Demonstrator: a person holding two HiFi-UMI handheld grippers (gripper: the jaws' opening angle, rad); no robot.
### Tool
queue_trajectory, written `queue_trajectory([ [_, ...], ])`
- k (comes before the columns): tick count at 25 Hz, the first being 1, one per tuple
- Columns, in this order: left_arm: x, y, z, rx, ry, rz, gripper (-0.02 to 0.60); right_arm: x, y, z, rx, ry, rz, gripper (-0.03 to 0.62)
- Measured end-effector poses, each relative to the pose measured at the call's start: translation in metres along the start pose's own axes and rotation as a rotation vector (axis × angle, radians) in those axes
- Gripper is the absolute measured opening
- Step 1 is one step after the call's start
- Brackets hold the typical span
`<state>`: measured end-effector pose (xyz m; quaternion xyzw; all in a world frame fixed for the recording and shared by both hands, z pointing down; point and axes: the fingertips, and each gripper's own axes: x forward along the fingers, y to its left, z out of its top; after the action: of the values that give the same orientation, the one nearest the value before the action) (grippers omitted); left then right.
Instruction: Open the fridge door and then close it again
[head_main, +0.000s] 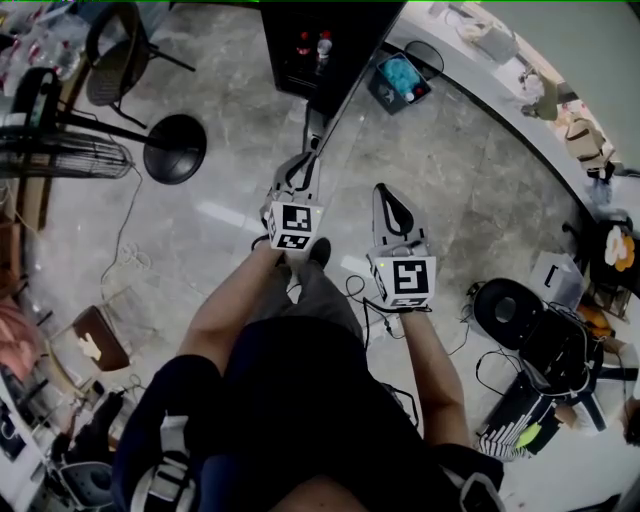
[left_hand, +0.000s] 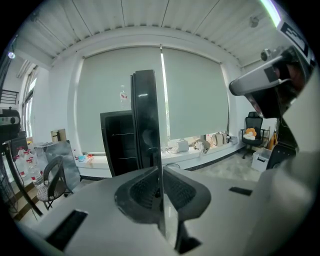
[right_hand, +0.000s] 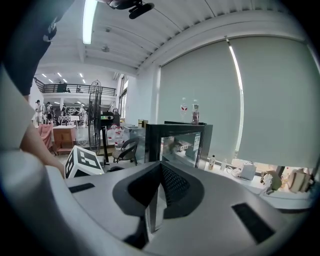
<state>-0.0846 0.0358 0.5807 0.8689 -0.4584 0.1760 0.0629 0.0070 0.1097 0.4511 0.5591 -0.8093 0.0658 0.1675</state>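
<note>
The left gripper (left_hand: 160, 175) is clamping the free edge of the fridge door (left_hand: 147, 115), which is standing open from the fridge (head_main: 300, 45), probably to guide its swing, while the right gripper (right_hand: 159, 175) is waiting beside it, jaws together and empty.

The left gripper (head_main: 314, 128) points ahead, its tip at the edge of the open door (head_main: 355, 70) of the black fridge (head_main: 282, 35). The right gripper (head_main: 384, 192) hangs just beside it, over the grey floor (head_main: 230, 110).

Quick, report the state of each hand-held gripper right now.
Left hand-held gripper: closed on the edge of the fridge door.
Right hand-held gripper: closed, empty.
</note>
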Motion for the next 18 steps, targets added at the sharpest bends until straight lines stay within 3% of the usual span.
queue_trajectory([
  [14, -0.063, 0.024, 0.015, 0.004, -0.025, -0.043, 0.025, 0.019, 0.010, 0.023, -0.046, -0.030, 0.010, 0.021],
  [17, -0.071, 0.031, 0.021, 0.006, -0.035, -0.049, 0.025, 0.028, 0.012, 0.024, -0.051, -0.022, 0.018, 0.155],
  [18, -0.074, 0.033, 0.021, 0.004, -0.036, -0.050, 0.023, 0.032, 0.014, 0.025, -0.051, -0.022, 0.019, 0.160],
])
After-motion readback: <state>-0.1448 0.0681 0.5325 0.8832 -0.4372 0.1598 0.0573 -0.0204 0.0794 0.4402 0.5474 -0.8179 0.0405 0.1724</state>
